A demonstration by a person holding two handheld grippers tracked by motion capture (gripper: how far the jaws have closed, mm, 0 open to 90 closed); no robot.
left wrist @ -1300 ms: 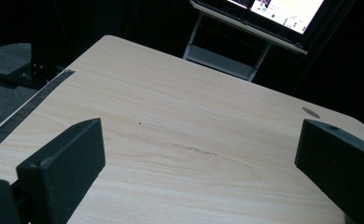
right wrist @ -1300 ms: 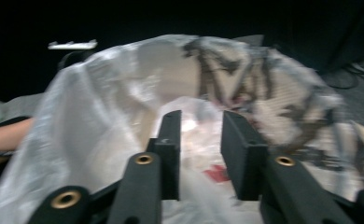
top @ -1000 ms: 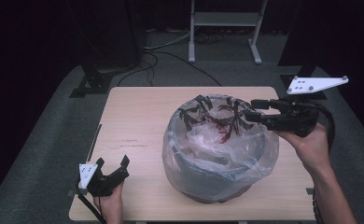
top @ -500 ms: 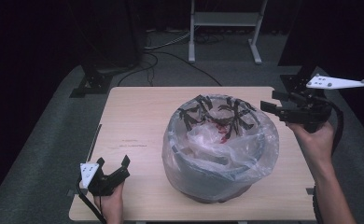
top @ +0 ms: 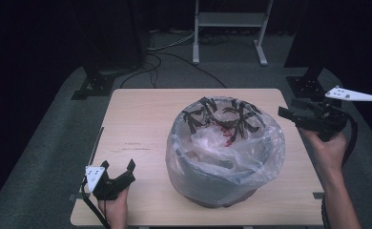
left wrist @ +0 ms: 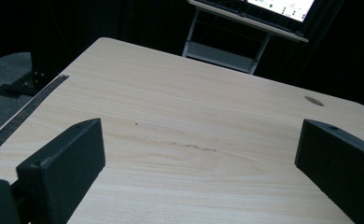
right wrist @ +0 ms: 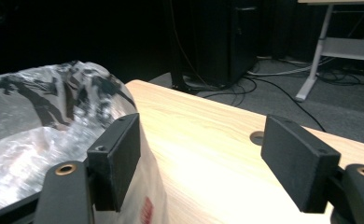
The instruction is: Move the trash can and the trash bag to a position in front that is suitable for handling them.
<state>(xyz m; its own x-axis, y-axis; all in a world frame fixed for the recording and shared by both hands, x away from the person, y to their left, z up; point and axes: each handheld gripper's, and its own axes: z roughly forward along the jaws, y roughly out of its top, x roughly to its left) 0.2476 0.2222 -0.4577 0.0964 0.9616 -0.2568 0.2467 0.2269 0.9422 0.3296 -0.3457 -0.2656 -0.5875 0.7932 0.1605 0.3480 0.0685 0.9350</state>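
Observation:
A grey round bin (top: 208, 167) lined with a clear plastic bag (top: 222, 143) stands right of centre on the light wooden table (top: 136, 124). The bag carries black print on its far rim and a red mark inside. My right gripper (top: 288, 112) hovers just off the bag's right side, open, with nothing between its jaws. In the right gripper view the right gripper (right wrist: 199, 144) has its left jaw close against the bag (right wrist: 35, 121). My left gripper (top: 119, 168) rests open near the table's front left corner. In the left gripper view the left gripper (left wrist: 201, 144) faces bare tabletop (left wrist: 194, 116).
A strip of black tape (top: 96, 143) runs along the table's left edge. A round cable hole (right wrist: 256, 137) sits near the far right corner. Beyond the table are a white desk frame (top: 227, 19), floor cables (top: 174, 57) and two black stand feet (top: 96, 83).
My right gripper has drawn back to the right, from over the bag's rim to the table's right edge. The left gripper has stayed put.

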